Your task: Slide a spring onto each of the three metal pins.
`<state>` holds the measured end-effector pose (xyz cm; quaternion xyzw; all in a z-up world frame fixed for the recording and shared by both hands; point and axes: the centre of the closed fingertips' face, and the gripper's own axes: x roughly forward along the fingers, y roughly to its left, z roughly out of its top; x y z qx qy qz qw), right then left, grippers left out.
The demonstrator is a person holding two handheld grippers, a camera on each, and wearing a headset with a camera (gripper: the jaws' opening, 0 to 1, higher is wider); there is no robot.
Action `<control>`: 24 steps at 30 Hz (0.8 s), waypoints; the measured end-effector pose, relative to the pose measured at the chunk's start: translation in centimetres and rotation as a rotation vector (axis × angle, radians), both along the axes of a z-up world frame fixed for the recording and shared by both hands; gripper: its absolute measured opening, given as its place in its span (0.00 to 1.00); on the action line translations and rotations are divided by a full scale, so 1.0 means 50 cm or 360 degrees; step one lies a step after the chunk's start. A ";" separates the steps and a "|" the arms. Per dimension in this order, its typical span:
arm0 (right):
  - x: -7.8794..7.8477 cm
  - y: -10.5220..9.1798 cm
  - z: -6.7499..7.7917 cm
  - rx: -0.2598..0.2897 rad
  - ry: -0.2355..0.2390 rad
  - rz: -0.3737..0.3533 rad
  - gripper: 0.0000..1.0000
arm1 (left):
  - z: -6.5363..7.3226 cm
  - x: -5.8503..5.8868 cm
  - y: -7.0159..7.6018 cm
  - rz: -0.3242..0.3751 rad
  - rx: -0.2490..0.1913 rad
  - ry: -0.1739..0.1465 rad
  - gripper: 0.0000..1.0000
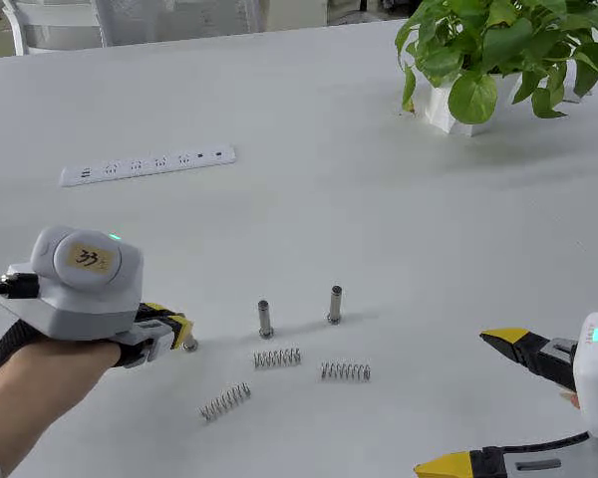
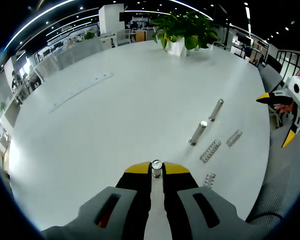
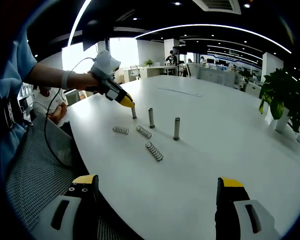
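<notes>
A pin [image 2: 156, 166] is gripped in the closed jaws of the left gripper [image 1: 184, 335]; the jaws of the right gripper [image 1: 475, 400] are held wide open and empty at the near right.

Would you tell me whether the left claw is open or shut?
Shut on a pin: the left claw has its yellow tips closed around it.
</notes>
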<state>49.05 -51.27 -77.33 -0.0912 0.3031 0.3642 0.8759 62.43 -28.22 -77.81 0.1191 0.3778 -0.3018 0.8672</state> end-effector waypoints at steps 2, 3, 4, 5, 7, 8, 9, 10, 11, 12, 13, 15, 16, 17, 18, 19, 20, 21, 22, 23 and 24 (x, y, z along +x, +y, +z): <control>-0.001 -0.001 0.000 -0.0002 0.0001 0.0000 0.98 | 0.000 -0.001 0.000 0.0002 -0.0003 0.0002 0.04; -0.001 -0.001 0.000 -0.0001 0.0001 0.0000 0.98 | -0.001 -0.002 0.001 0.0002 -0.0004 0.0002 0.04; -0.001 0.000 0.000 0.0002 0.0000 -0.0001 0.98 | -0.001 -0.002 0.001 0.0003 -0.0005 0.0004 0.04; -0.001 0.000 0.000 0.0002 0.0001 -0.0001 0.98 | -0.001 -0.003 0.001 0.0004 -0.0006 0.0005 0.04; -0.001 0.000 -0.001 -0.0003 0.0001 0.0001 0.98 | -0.001 -0.006 0.000 0.0000 -0.0005 0.0007 0.04; -0.002 0.000 0.000 -0.0001 0.0000 0.0002 0.98 | -0.001 -0.007 0.000 -0.0003 -0.0005 0.0009 0.04; -0.002 0.000 0.000 0.0001 0.0001 0.0001 0.98 | -0.001 -0.008 0.000 -0.0006 -0.0003 0.0010 0.04; -0.002 0.000 0.000 0.0000 0.0000 0.0001 0.98 | -0.001 -0.009 0.000 -0.0008 0.0000 0.0010 0.04; -0.002 0.000 -0.001 -0.0001 0.0001 0.0001 0.98 | -0.001 -0.011 -0.001 -0.0011 -0.0001 0.0013 0.04; -0.002 0.000 -0.001 -0.0001 0.0001 0.0002 0.98 | -0.001 -0.011 -0.001 -0.0013 -0.0002 0.0012 0.04; -0.002 0.001 -0.001 -0.0001 0.0000 0.0002 0.98 | -0.002 -0.012 -0.002 -0.0014 0.0000 0.0012 0.04; -0.003 0.000 -0.001 -0.0003 0.0001 0.0003 0.98 | -0.002 -0.012 -0.001 -0.0013 -0.0001 0.0012 0.04; -0.003 -0.001 -0.001 -0.0003 0.0002 0.0003 0.98 | -0.002 -0.013 -0.002 -0.0010 -0.0009 0.0019 0.04; -0.003 -0.001 -0.001 -0.0002 0.0002 0.0003 0.98 | -0.002 -0.013 -0.002 -0.0011 -0.0010 0.0020 0.04; -0.003 -0.001 -0.001 -0.0002 0.0001 0.0004 0.98 | -0.002 -0.014 -0.002 -0.0014 -0.0009 0.0019 0.04; -0.003 -0.001 -0.001 -0.0003 0.0000 0.0005 0.98 | -0.002 -0.014 -0.003 -0.0018 -0.0007 0.0019 0.04; -0.002 -0.001 0.000 -0.0003 0.0000 0.0005 0.98 | -0.002 -0.014 -0.003 -0.0020 -0.0007 0.0016 0.04; -0.002 -0.002 0.000 -0.0003 -0.0001 0.0004 0.98 | -0.002 -0.013 -0.003 -0.0020 -0.0007 0.0013 0.05; -0.002 -0.002 0.001 -0.0004 -0.0001 0.0005 0.98 | -0.002 -0.014 -0.003 -0.0021 -0.0007 0.0011 0.05; -0.002 -0.002 0.001 -0.0005 0.0000 0.0004 0.98 | -0.002 -0.013 -0.004 -0.0025 -0.0006 0.0006 0.05; -0.001 -0.002 0.002 -0.0004 -0.0001 0.0004 0.98 | -0.002 -0.013 -0.004 -0.0032 -0.0001 -0.0003 0.05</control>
